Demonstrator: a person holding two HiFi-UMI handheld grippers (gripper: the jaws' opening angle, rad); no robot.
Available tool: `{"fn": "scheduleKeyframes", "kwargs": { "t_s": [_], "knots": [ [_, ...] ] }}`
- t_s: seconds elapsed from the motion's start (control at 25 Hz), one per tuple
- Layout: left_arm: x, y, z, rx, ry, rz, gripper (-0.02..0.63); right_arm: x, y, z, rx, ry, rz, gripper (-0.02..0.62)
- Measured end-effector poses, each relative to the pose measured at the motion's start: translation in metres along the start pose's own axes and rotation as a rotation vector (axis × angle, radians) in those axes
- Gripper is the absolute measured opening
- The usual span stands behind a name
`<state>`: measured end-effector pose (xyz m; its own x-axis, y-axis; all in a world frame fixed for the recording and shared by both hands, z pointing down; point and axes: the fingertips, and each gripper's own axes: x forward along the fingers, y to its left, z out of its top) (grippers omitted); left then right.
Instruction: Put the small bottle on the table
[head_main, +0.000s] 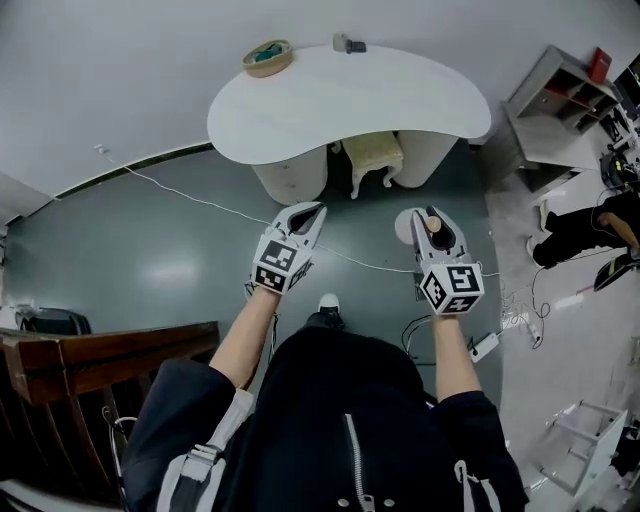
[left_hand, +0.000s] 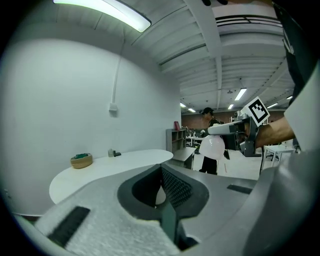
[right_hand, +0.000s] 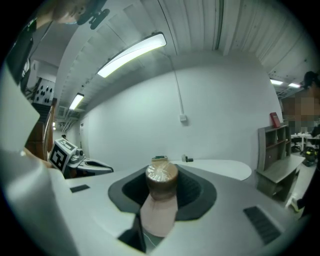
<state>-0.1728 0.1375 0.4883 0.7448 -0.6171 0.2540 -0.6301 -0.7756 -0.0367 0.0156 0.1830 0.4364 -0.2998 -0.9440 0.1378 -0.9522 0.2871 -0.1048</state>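
The small bottle (head_main: 433, 226), pale pink with a brown cap, sits between the jaws of my right gripper (head_main: 432, 222), which is shut on it. In the right gripper view the bottle (right_hand: 159, 207) points forward with its cap (right_hand: 161, 176) toward the white table (right_hand: 226, 168). My left gripper (head_main: 304, 222) is shut with nothing in it, its pads (left_hand: 175, 186) meeting at the tip. Both grippers hang above the grey floor, short of the kidney-shaped table (head_main: 350, 100). The left gripper view shows the table (left_hand: 112, 167) ahead and the right gripper (left_hand: 220, 129) off to the right.
A woven bowl (head_main: 267, 57) and small items (head_main: 348, 44) stand at the table's far edge. A cream stool (head_main: 372, 155) is tucked under it. A white cable (head_main: 200, 200) crosses the floor. Shelving (head_main: 560, 100) and a person (head_main: 590, 228) are right, wooden furniture (head_main: 100, 350) left.
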Motion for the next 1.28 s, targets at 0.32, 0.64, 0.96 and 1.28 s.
{"fn": "scheduleKeyframes", "kwargs": {
  "t_s": [0.32, 0.64, 0.96, 1.28],
  "knots": [
    [0.053, 0.058, 0.001, 0.009, 0.020, -0.047, 0.004, 0.069, -0.028, -0.001, 0.027, 0.014, -0.046, 0.120],
    [0.114, 0.102, 0.005, 0.005, 0.037, -0.047, 0.005, 0.132, -0.074, 0.001, 0.042, 0.012, -0.064, 0.121],
    [0.206, 0.150, 0.017, -0.018, 0.056, 0.017, 0.005, 0.221, -0.153, 0.003, 0.081, 0.023, -0.031, 0.121],
    [0.337, 0.205, 0.058, -0.052, 0.069, 0.082, 0.005, 0.336, -0.252, 0.045, 0.008, 0.043, 0.065, 0.120]
  ]
}}
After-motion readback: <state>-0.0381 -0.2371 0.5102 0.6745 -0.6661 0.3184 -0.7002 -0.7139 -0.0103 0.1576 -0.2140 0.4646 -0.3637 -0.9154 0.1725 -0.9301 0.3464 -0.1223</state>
